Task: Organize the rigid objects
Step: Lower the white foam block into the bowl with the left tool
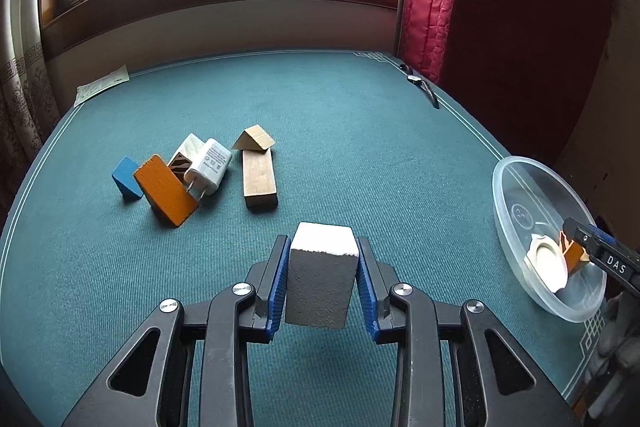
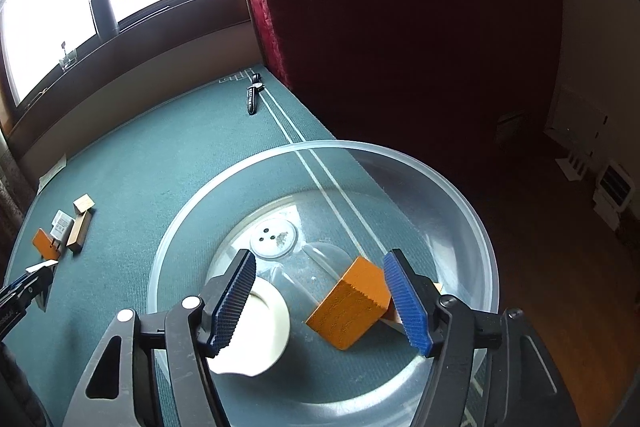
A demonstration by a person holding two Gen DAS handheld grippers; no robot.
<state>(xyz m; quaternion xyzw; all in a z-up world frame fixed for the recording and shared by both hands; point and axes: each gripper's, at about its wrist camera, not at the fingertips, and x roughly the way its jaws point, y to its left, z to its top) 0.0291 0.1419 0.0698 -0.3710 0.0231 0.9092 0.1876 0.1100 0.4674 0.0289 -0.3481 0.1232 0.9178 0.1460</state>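
The left gripper [image 1: 322,277] is clamping a white block [image 1: 322,283] between its blue pads, the block's long axis lying forward along the fingers and lifted clear of the green table [image 1: 360,131]. The clear bowl [image 1: 516,183] is sitting well off to this gripper's right; that rightward offset is what the coming move appears to turn on.

The right gripper [image 2: 324,301] is hovering directly over the bowl with its jaws spread apart, gripping nothing. An orange block [image 2: 350,303] is lying tilted between its fingers, close against the right-hand pad; a white round piece [image 2: 266,331] is lying under the left finger.

Count, ahead and left of the left gripper: one blue wedge [image 1: 126,178], one orange slab [image 1: 166,190], one white charger [image 1: 209,167], one striped piece [image 1: 185,155], one plain wooden bar [image 1: 259,178], one wooden wedge [image 1: 254,139]. In the bowl: two items. In hand: one.
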